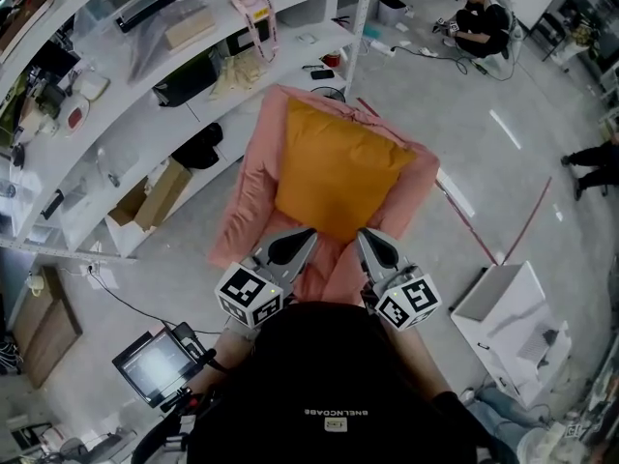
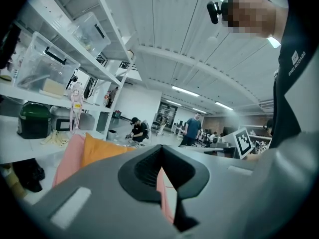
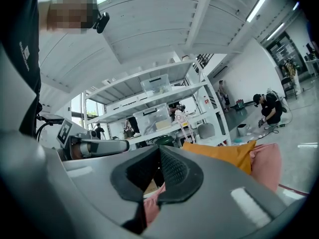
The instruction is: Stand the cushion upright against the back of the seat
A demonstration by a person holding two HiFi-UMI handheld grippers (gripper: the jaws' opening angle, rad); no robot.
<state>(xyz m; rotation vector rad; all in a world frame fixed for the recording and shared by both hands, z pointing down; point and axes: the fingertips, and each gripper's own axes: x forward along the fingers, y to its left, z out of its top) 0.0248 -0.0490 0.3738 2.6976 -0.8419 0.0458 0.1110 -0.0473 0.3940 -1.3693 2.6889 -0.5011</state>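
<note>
On pink seat [image 1: 256,177], orange cushion [image 1: 334,167] leans against back. Your left claw [image 1: 302,240], right claw [image 1: 369,240] both closed, empty; push cushion's lower edge rearward, keep it upright.

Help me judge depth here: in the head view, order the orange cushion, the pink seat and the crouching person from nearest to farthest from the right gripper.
1. pink seat: its front part lies right at the tips of the right gripper.
2. orange cushion: just beyond, farther into the seat.
3. crouching person: far off, at the view's upper right.
</note>
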